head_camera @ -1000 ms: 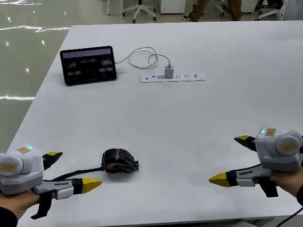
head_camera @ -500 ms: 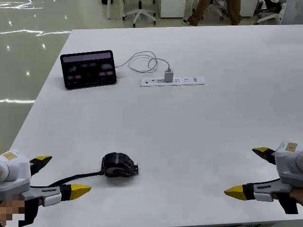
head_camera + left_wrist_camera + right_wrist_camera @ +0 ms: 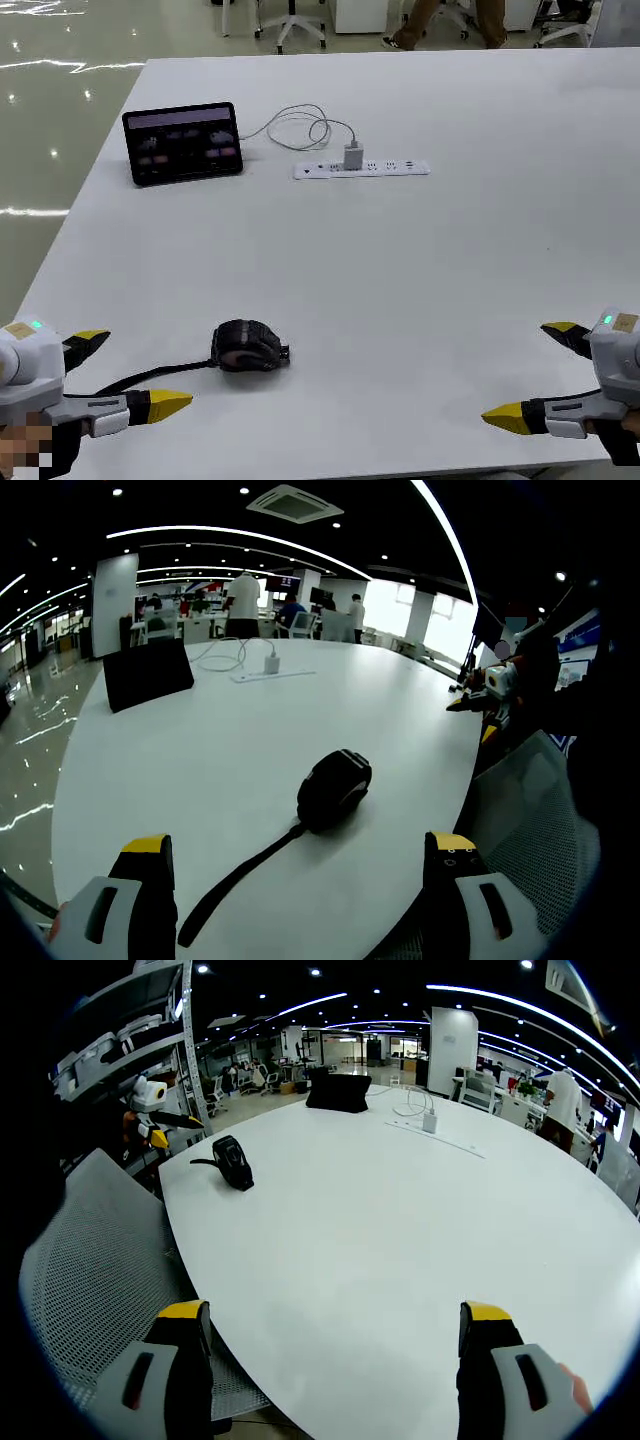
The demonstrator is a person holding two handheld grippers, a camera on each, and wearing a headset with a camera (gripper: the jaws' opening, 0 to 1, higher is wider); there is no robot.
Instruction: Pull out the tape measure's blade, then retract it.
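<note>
Tape measure (image 3: pixel 248 347): small dark rounded case, black strap (image 3: pixel 150 378) trailing toward the left tool (image 3: pixel 135 370), lying near the front edge of the white bench (image 3: pixel 400 260), no blade drawn out. Likely dense, hard-shelled, apt to skid; blade thin and springy, so pin the case across its flat sides and pinch the end hook, which is too small to make out. Both tools spread wide, empty: left near the case, right tool (image 3: pixel 527 372) well apart.

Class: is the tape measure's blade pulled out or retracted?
Retracted: no blade extends from the tape measure; only its black strap trails out.
</note>
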